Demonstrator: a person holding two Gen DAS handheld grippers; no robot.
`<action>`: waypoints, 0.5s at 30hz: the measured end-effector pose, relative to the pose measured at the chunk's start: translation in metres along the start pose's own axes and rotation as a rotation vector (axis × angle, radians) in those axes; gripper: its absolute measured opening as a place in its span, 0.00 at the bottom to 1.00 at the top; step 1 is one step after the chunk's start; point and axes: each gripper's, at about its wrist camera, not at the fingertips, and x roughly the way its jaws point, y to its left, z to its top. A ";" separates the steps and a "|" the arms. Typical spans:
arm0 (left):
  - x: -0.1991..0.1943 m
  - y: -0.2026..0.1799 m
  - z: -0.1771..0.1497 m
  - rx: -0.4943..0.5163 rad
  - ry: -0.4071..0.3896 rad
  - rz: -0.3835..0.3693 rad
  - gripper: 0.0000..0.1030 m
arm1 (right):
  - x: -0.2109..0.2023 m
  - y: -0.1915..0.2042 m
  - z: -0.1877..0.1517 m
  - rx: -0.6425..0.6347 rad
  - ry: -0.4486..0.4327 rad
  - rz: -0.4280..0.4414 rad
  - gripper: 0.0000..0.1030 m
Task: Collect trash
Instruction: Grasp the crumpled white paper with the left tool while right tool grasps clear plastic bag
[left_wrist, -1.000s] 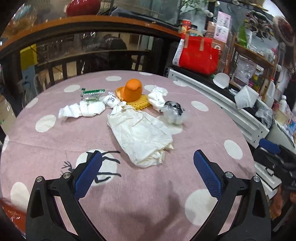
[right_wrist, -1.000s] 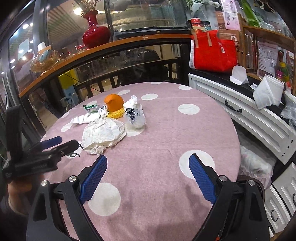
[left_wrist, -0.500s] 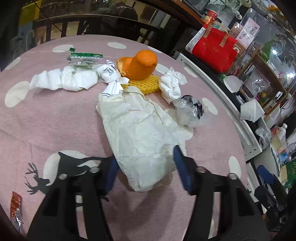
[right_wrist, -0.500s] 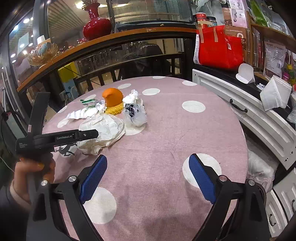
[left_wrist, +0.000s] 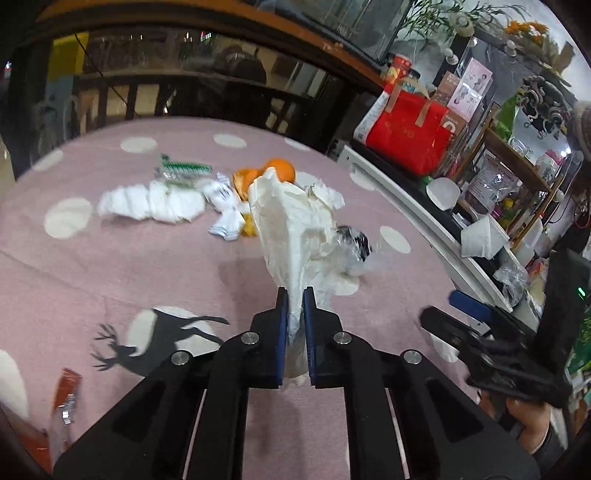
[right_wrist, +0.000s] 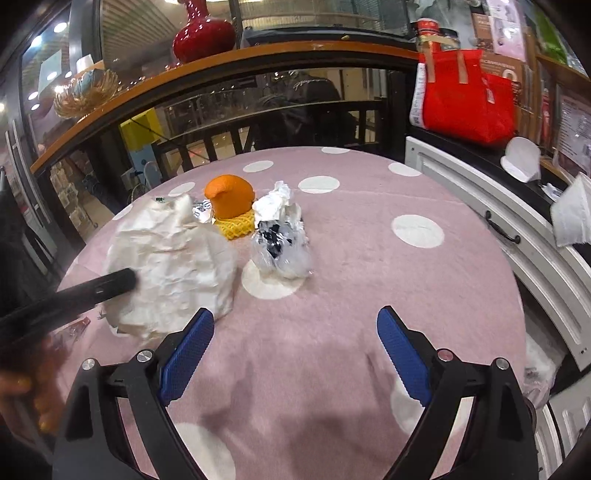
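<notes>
The white paper bag (left_wrist: 295, 229) is lifting off the pink worktop (left_wrist: 147, 266), hiding part of the orange (left_wrist: 282, 168) behind it. The left claw (left_wrist: 293, 328), wide apart a second ago, is now clamping the bag's near edge. The right claw (right_wrist: 293, 350) is standing apart over bare cloth right of the bag, holding nothing.

Shop: glass display counter (right_wrist: 221, 85), stocked shelves (left_wrist: 517, 162)
</notes>
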 end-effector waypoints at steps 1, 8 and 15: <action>-0.006 0.000 -0.001 0.007 -0.018 0.010 0.08 | 0.007 0.002 0.004 -0.012 0.012 0.006 0.85; -0.025 -0.002 -0.006 0.041 -0.054 0.032 0.08 | 0.072 0.015 0.039 -0.046 0.110 0.018 0.71; -0.033 0.000 -0.008 0.045 -0.069 0.032 0.08 | 0.090 0.016 0.044 -0.040 0.146 0.006 0.36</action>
